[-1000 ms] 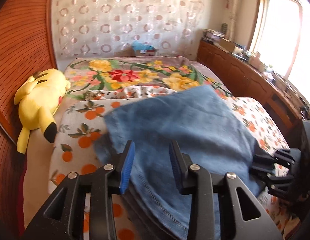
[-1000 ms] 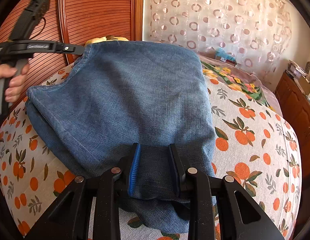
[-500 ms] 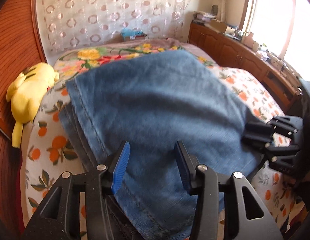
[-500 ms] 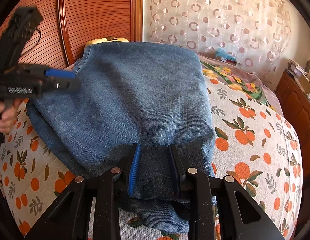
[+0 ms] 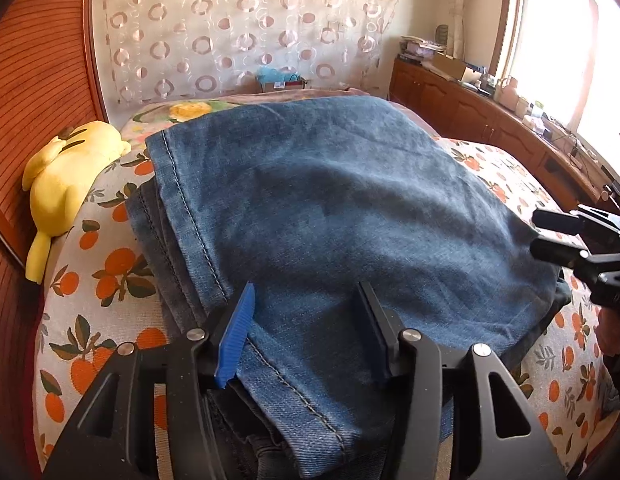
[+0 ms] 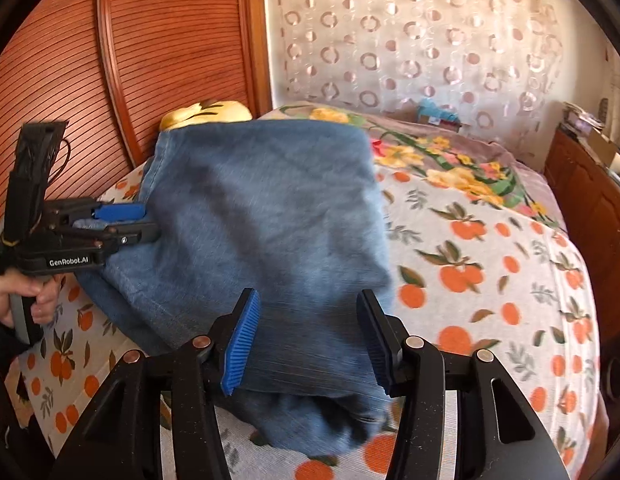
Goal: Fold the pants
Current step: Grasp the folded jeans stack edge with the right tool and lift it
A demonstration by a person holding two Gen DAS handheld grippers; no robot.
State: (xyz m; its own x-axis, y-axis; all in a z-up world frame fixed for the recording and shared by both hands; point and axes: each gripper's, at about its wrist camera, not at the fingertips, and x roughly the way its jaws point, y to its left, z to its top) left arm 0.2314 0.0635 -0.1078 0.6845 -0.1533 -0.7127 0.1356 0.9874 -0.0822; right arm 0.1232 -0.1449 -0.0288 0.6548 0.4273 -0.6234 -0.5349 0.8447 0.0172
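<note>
The blue denim pants lie folded in a thick stack on the orange-print bedspread; they also show in the right wrist view. My left gripper is open, its jaws wide apart over the near hemmed edge of the stack. My right gripper is open too, its jaws spread either side of the folded end. In the right wrist view the left gripper sits at the stack's left edge. In the left wrist view the right gripper sits at the stack's right corner.
A yellow plush toy lies by the wooden headboard at the left. A floral blanket covers the far part of the bed. A wooden cabinet with clutter runs along the right wall under the window.
Both grippers have opened wider and let go of the denim. The top layer has come down flat onto the stack. The left gripper has moved down to the stack's edge.
</note>
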